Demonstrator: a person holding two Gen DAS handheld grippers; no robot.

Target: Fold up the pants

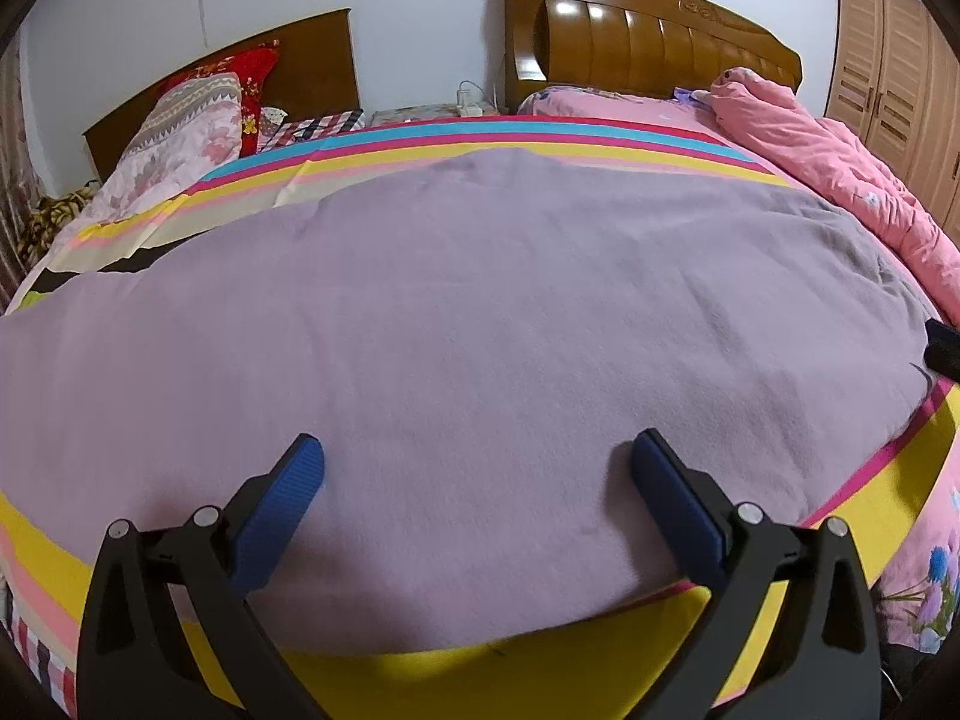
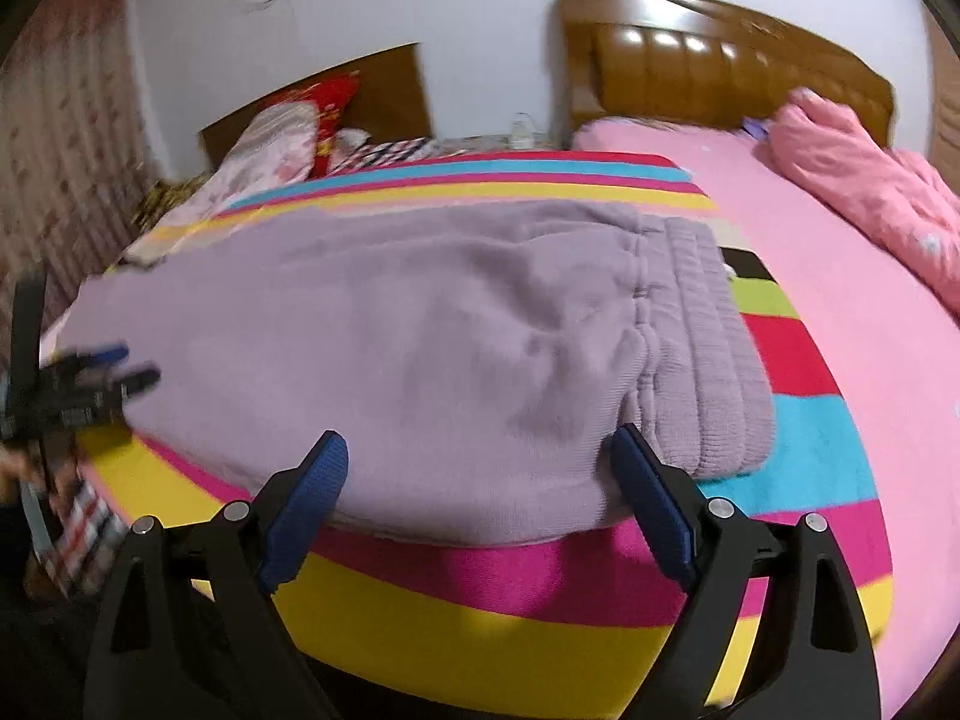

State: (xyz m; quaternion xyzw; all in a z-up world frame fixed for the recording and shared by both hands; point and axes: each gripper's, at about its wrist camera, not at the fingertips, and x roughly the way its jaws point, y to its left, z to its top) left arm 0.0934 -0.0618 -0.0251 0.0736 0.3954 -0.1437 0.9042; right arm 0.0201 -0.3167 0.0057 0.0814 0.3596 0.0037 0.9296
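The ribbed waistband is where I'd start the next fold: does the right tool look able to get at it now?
Probably yes. The right tool stands open over the near edge of the pants, and the waistband lies uncovered just beside its right finger, nothing between.

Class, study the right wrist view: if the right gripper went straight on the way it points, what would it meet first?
Most likely the lilac pants, near their front edge beside the ribbed waistband. The right gripper is open over them; depth is uncertain.
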